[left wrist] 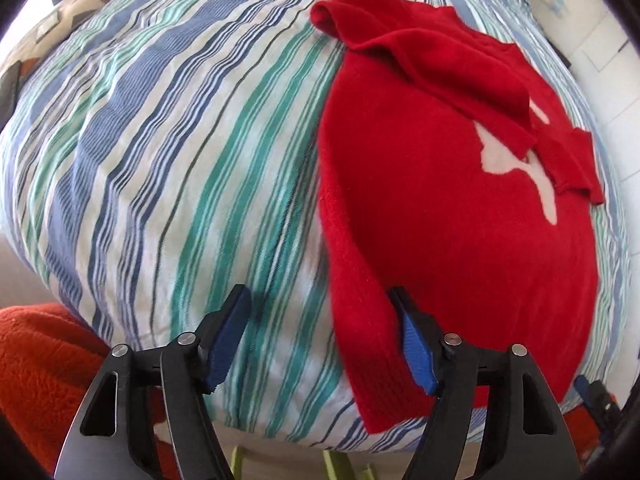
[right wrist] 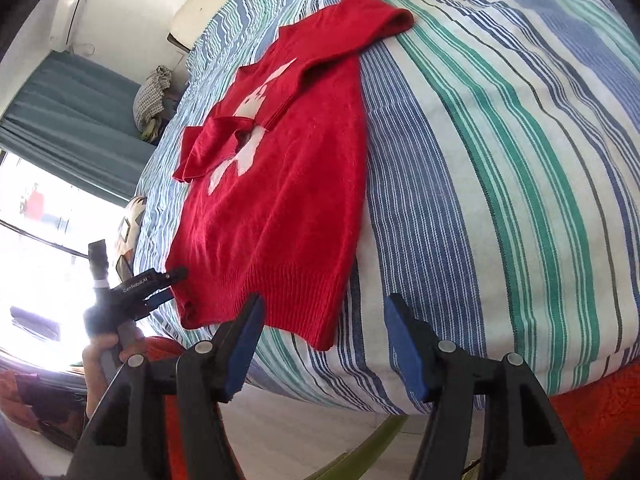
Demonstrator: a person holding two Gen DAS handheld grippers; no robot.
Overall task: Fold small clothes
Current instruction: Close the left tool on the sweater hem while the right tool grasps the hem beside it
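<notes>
A red knit sweater [left wrist: 460,208] with a white figure [left wrist: 508,156] lies flat on the striped bedsheet [left wrist: 180,140], both sleeves folded across its front. My left gripper [left wrist: 318,296] is open at the near left hem corner; the sweater's edge runs between its fingers, close to the right one, and no pad presses on it. In the right wrist view the sweater [right wrist: 280,200] stretches away from me. My right gripper [right wrist: 325,302] is open with the near right hem corner lying between its fingers. The left gripper [right wrist: 176,285], held by a hand [right wrist: 108,352], sits at the other hem corner.
The bed edge runs just below both grippers, with an orange fleece blanket [left wrist: 40,360] hanging beneath it. A patterned cushion [left wrist: 68,16] lies at the far left. A bundle of cloth [right wrist: 150,96], a teal curtain [right wrist: 72,120] and a bright window stand beyond the bed.
</notes>
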